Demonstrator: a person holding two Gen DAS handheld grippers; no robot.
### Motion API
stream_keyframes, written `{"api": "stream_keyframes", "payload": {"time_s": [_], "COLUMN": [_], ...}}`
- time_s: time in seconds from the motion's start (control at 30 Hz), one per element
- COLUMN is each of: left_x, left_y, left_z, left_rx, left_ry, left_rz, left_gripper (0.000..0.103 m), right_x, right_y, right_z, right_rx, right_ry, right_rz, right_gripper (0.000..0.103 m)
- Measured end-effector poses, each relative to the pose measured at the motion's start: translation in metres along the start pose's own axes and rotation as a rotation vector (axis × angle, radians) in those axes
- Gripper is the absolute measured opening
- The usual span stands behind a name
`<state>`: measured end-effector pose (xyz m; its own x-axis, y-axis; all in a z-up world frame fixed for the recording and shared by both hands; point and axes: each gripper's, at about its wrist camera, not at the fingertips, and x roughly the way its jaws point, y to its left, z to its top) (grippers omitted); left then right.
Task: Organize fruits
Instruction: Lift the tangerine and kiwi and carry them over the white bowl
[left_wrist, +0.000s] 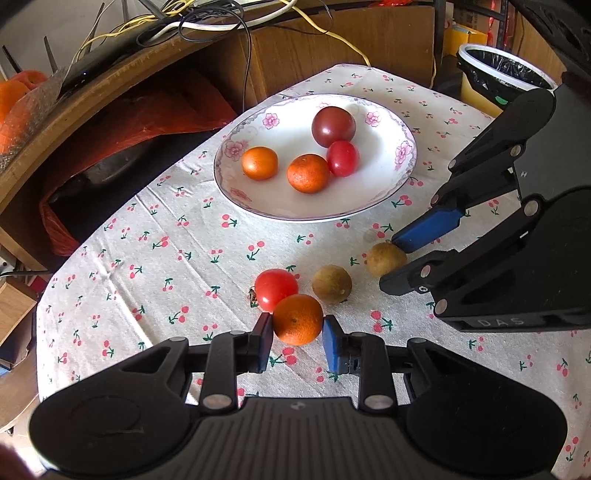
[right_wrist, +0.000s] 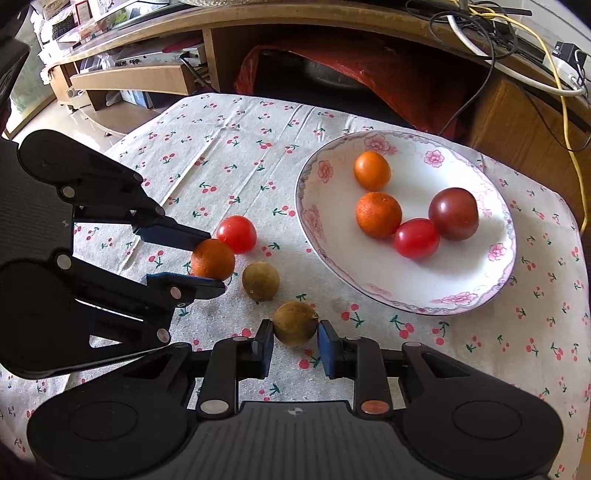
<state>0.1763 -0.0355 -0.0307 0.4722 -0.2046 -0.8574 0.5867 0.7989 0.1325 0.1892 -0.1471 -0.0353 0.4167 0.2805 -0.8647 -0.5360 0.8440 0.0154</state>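
Note:
A white floral plate (left_wrist: 388, 192) (right_wrist: 480, 295) holds two small oranges, a red tomato and a dark purple tomato. On the cloth lie a red tomato (left_wrist: 276, 289) (right_wrist: 236, 233), a small orange (left_wrist: 297, 319) (right_wrist: 213, 259) and two brown longans (left_wrist: 331, 284) (right_wrist: 260, 281). My left gripper (left_wrist: 297, 332) (right_wrist: 212, 258) is shut on the small orange, pads touching both sides. My right gripper (right_wrist: 294, 328) (left_wrist: 391, 264) is shut on the nearer brown longan (right_wrist: 294, 322) (left_wrist: 386, 259), which rests on the cloth.
The table wears a cherry-print cloth (left_wrist: 166, 258) (right_wrist: 221, 147). Behind it stands a wooden desk with cables (left_wrist: 207, 22) (right_wrist: 480, 33) and a red bag (left_wrist: 155, 110) (right_wrist: 388, 77) underneath. A lined bin (left_wrist: 502, 74) stands at the far right.

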Motion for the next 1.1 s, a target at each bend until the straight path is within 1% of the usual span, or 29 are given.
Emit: {"api": "stream_keyframes", "payload": {"time_s": [0.6, 1.1], "left_x": [-0.006, -0.012], "left_y": [0.003, 0.004], "left_z": [0.000, 0.009], "left_rx": [-0.020, -0.026], "left_ry": [-0.017, -0.041], "left_rz": [0.001, 0.005], "left_gripper": [0.038, 0.038], "right_x": [-0.006, -0.015], "right_y": [-0.002, -0.008], "right_z": [0.000, 0.002], "right_rx": [0.011, 0.031], "right_ry": [-0.014, -0.047], "right_rz": [-0.009, -0.027], "right_gripper": [0.022, 0.022]}}
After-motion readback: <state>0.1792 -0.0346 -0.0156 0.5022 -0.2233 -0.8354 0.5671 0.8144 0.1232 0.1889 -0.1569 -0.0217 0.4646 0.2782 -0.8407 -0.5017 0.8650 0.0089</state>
